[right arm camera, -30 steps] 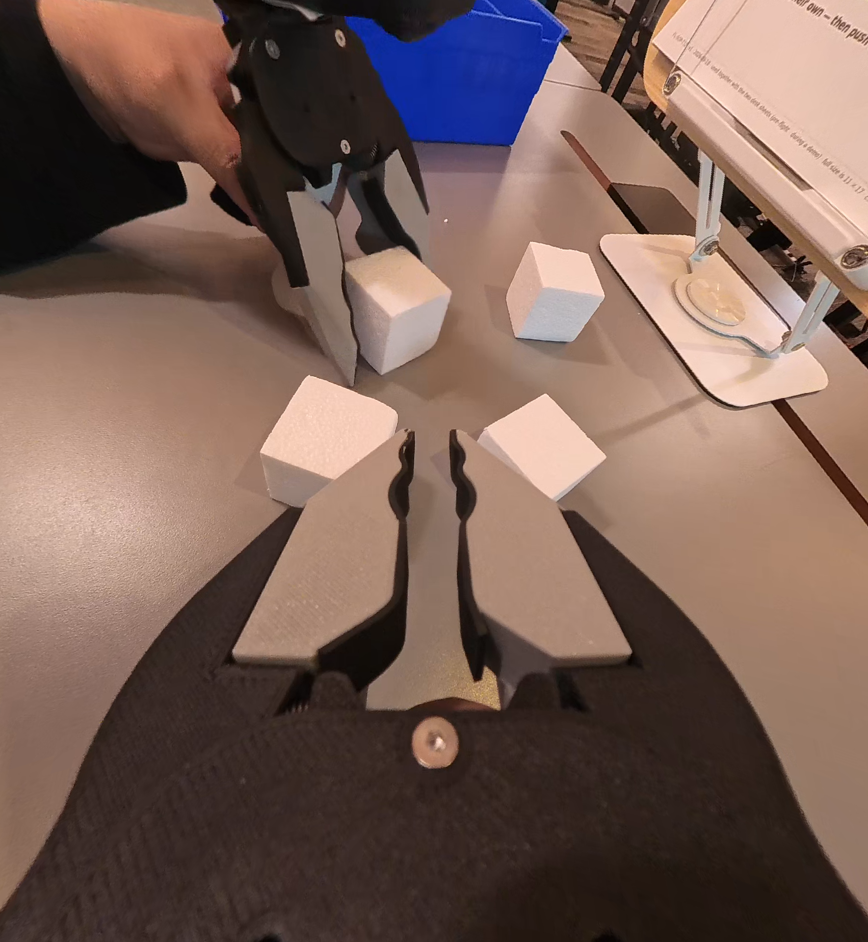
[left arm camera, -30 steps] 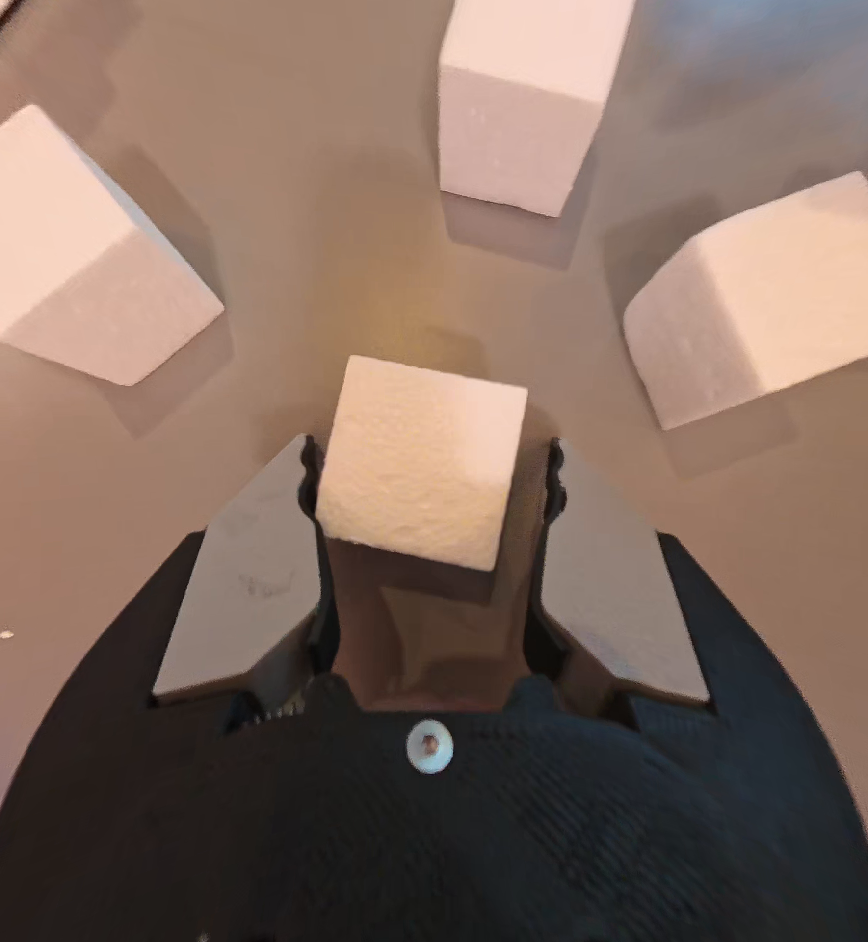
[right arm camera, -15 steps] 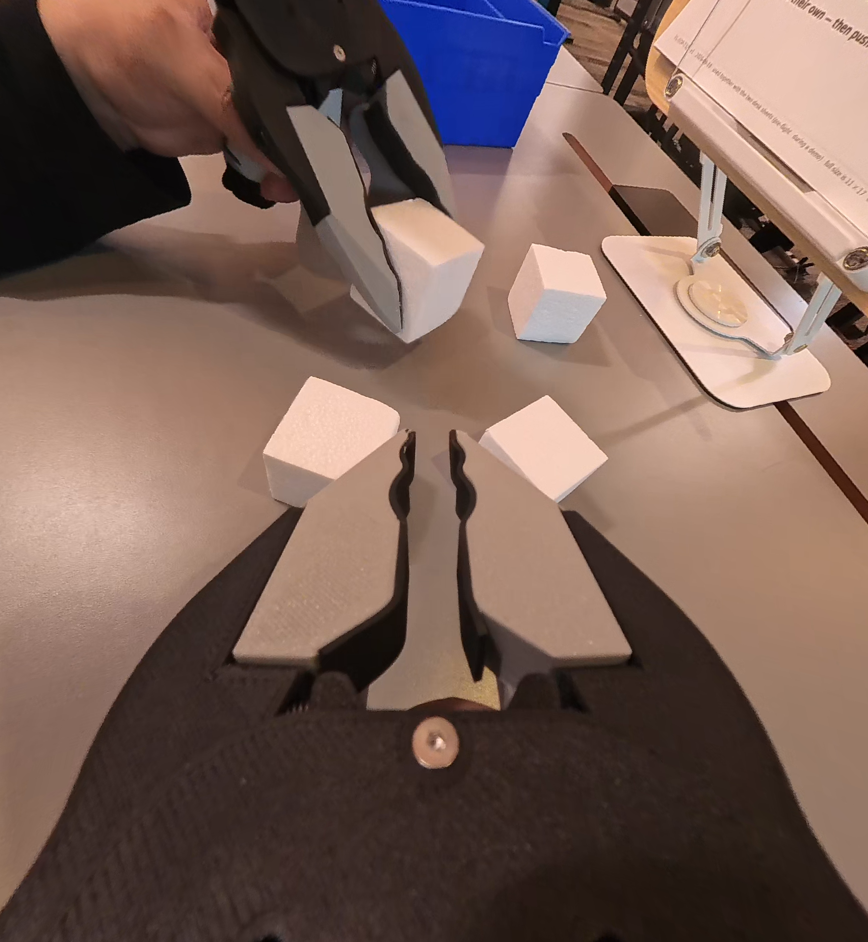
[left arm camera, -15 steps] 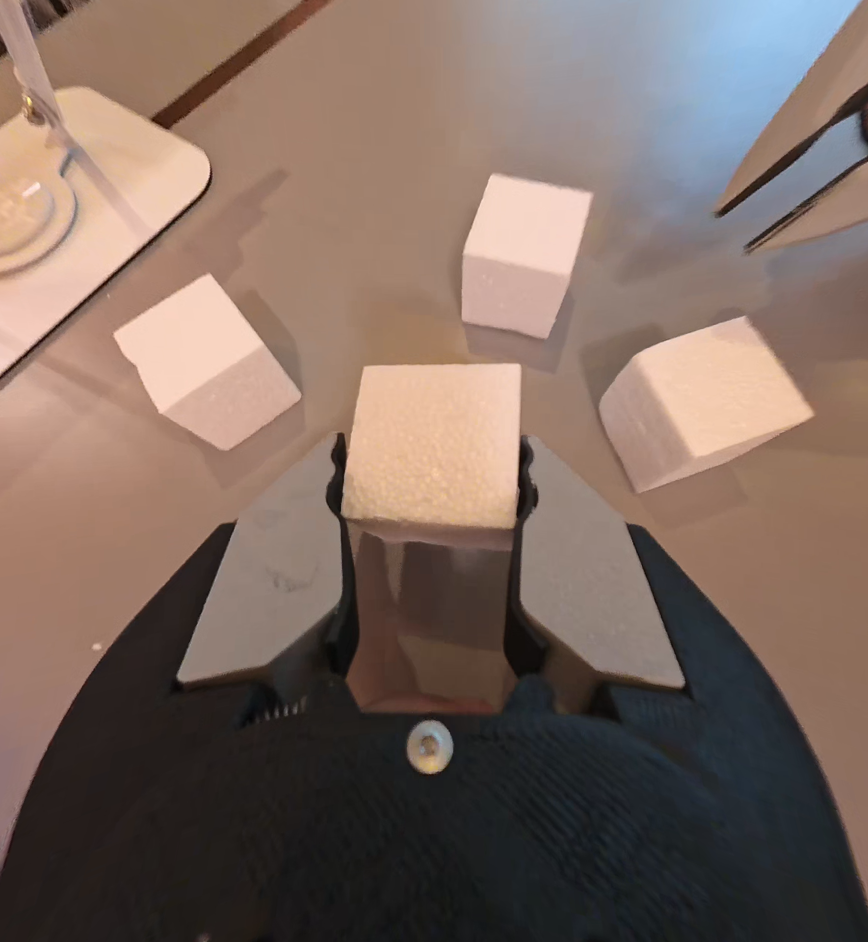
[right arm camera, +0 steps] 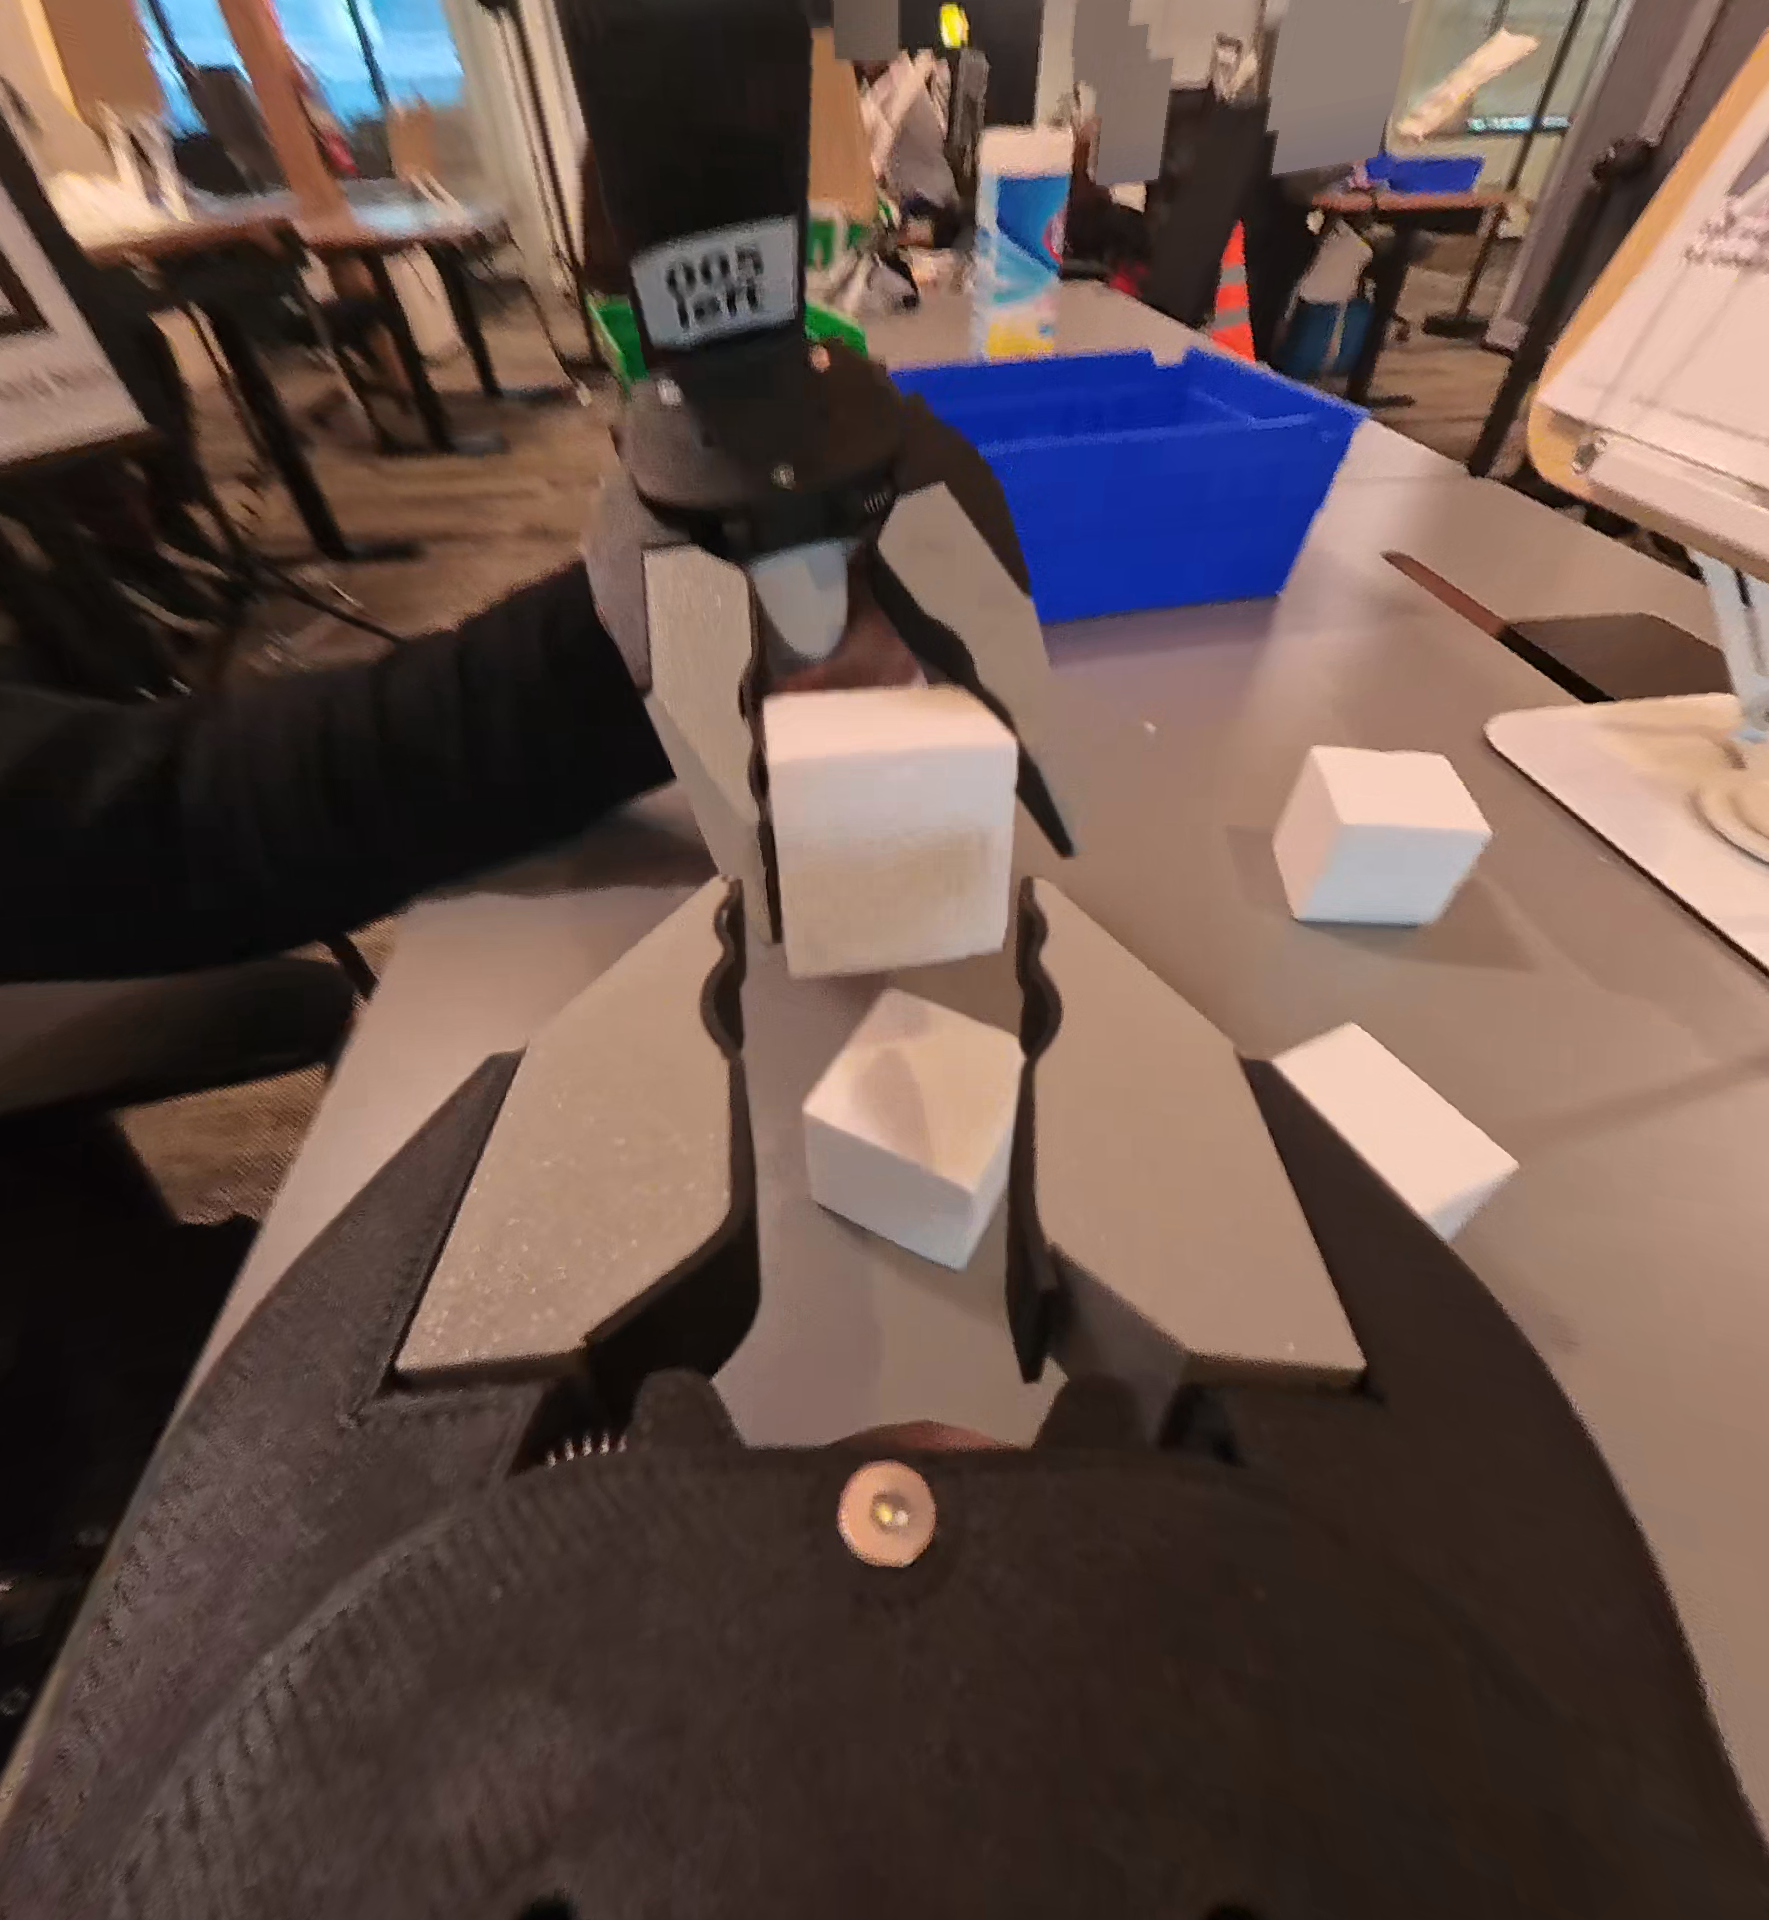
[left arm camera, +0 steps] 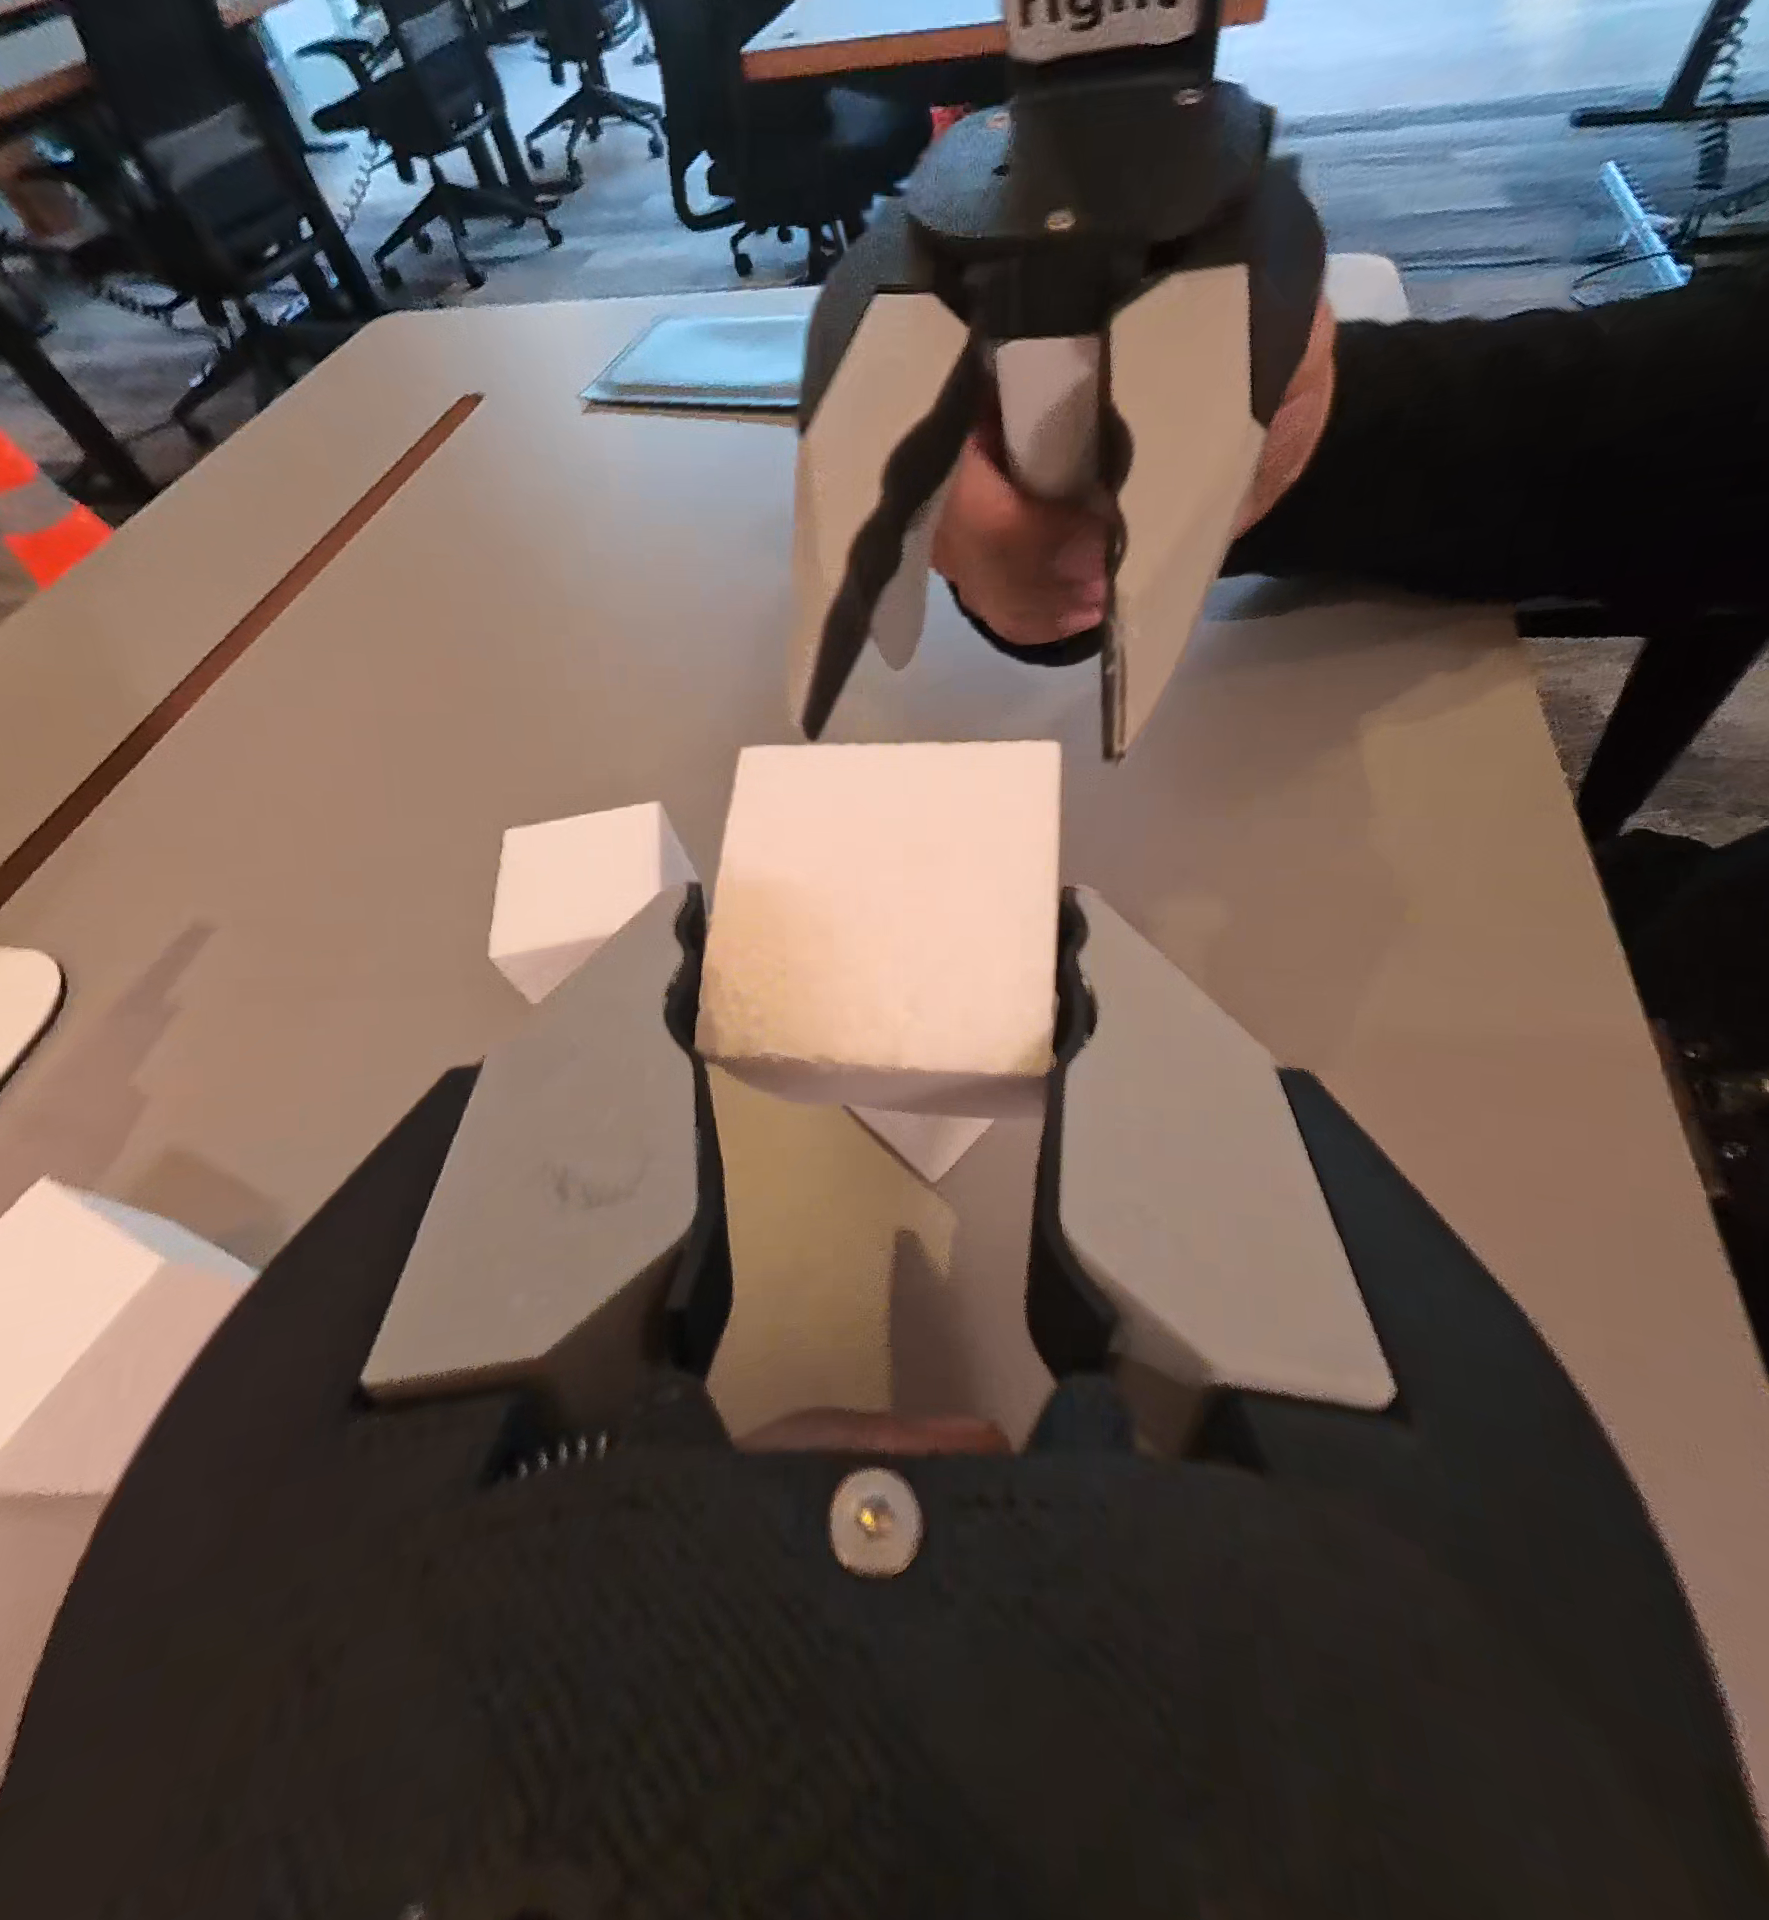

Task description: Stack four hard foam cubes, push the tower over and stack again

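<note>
Overhead, left gripper (right arm camera: 890, 831) fingers clamp a foam cube (right arm camera: 885, 831) while right gripper (right arm camera: 875, 997) fingers gape.

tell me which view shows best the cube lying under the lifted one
The right wrist view. There the lower cube lies whole on the table, framed by the open right tongs, with the lifted cube in the left tongs above. In the left wrist view only one corner of it peeks out.
</note>
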Tool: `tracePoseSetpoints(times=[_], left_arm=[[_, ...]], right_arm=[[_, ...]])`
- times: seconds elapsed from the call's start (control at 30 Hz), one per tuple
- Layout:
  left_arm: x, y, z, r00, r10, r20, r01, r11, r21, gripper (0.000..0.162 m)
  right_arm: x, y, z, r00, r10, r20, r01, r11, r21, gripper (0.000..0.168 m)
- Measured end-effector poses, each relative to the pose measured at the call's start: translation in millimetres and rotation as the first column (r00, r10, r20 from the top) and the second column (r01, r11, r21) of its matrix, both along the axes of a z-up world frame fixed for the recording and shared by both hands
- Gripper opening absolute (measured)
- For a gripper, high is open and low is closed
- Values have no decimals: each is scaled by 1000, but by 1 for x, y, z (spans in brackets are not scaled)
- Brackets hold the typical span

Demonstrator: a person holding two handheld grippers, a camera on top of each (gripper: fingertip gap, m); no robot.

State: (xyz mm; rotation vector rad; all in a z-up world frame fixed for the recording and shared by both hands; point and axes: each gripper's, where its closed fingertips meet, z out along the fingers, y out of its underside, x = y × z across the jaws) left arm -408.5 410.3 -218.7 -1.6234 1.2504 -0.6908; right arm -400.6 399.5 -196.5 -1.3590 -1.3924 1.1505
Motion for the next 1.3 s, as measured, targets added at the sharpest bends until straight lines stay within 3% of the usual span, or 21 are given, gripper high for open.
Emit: tracePoseSetpoints(times=[0.17,0.67,0.9,1.3], left_arm=[[11,-9,-1,999,-48,-20,49,998,45,66],[16,-9,-6,998,-53,-23,54,998,40,66],[15,-8,0,999,-49,10,49,998,36,66],[13,-11,2,998,-60,16,59,998,26,61]], right_arm=[[-1,-4,13,997,20,-81,-24,998,-53,59],[-10,-9,8,999,-19,-27,22,995,93,49],[-1,-6,26,992,-14,-124,18,999,34,49],[-3,-5,16,997,-1,-83,1,1000,-2,62]])
